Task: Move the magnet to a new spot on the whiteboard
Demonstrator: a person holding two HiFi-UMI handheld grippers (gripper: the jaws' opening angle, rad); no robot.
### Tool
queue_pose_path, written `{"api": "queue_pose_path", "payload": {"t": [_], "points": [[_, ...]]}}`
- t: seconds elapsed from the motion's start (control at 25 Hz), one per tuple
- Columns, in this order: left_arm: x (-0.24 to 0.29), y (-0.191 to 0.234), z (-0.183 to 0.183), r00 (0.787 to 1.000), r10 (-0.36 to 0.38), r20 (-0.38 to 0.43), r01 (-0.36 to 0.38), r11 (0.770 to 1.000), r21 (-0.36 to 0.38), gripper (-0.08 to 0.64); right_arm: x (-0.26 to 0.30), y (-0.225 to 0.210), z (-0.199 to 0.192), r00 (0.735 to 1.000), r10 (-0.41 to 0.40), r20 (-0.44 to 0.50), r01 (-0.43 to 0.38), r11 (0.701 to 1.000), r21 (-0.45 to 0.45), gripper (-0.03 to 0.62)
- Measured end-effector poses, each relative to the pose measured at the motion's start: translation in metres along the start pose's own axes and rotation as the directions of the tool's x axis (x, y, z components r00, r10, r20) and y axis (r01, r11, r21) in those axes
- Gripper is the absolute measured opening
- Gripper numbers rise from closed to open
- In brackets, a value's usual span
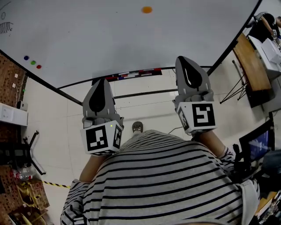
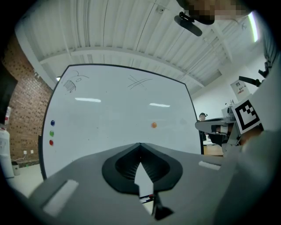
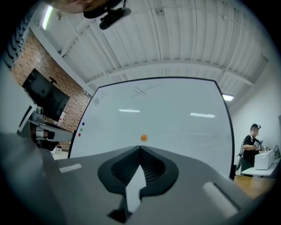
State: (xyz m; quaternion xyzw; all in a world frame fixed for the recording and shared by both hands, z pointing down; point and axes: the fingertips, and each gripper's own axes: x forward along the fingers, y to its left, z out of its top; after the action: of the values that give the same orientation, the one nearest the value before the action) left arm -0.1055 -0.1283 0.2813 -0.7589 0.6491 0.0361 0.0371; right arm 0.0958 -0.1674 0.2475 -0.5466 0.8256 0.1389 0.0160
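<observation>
An orange magnet [image 1: 146, 9] sticks high on the whiteboard [image 1: 131, 39], well beyond both grippers. My left gripper [image 1: 102, 82] is held low in front of the board, its jaws closed tip to tip with nothing between them. My right gripper [image 1: 183, 59] is a little further forward, also shut and empty. In the left gripper view the orange magnet [image 2: 153, 125] lies above and right of the left gripper [image 2: 140, 145]. Seen from the right gripper view, the orange magnet [image 3: 143, 138] sits just above the right gripper [image 3: 140, 147], still some distance away.
Blue [image 1: 26, 57], green [image 1: 33, 62] and red [image 1: 38, 67] magnets sit at the board's left edge. A marker tray [image 1: 131, 74] runs under the board. A wooden desk [image 1: 252, 66] stands at the right, a brick wall [image 1: 9, 79] at the left. A person [image 3: 252, 140] stands far right.
</observation>
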Motion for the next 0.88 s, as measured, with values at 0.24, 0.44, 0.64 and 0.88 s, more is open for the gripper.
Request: {"api": "queue_pose_path", "payload": {"t": [0.24, 0.44, 0.64, 0.88], "points": [[-0.041, -0.023, 0.011, 1.0, 0.015, 0.023, -0.015, 1.0, 0.003, 0.015, -0.04, 0.003, 0.02, 0.999, 0.043, 0.02, -0.044, 0.999, 0.029, 0.0], [-0.049, -0.039, 0.014, 1.0, 0.004, 0.019, -0.004, 1.0, 0.002, 0.015, -0.06, 0.01, 0.002, 0.996, 0.071, -0.046, -0.069, 0.996, 0.054, 0.0], [-0.043, -0.046, 0.004, 1.0, -0.018, 0.0, 0.018, 1.0, -0.01, 0.015, -0.067, 0.02, -0.013, 0.995, 0.076, -0.071, -0.069, 0.992, 0.103, 0.0], [-0.044, -0.046, 0.008, 0.998, -0.047, -0.034, 0.047, 0.999, -0.001, 0.015, -0.064, 0.044, -0.013, 0.991, 0.105, -0.082, -0.094, 0.988, 0.126, 0.0]]}}
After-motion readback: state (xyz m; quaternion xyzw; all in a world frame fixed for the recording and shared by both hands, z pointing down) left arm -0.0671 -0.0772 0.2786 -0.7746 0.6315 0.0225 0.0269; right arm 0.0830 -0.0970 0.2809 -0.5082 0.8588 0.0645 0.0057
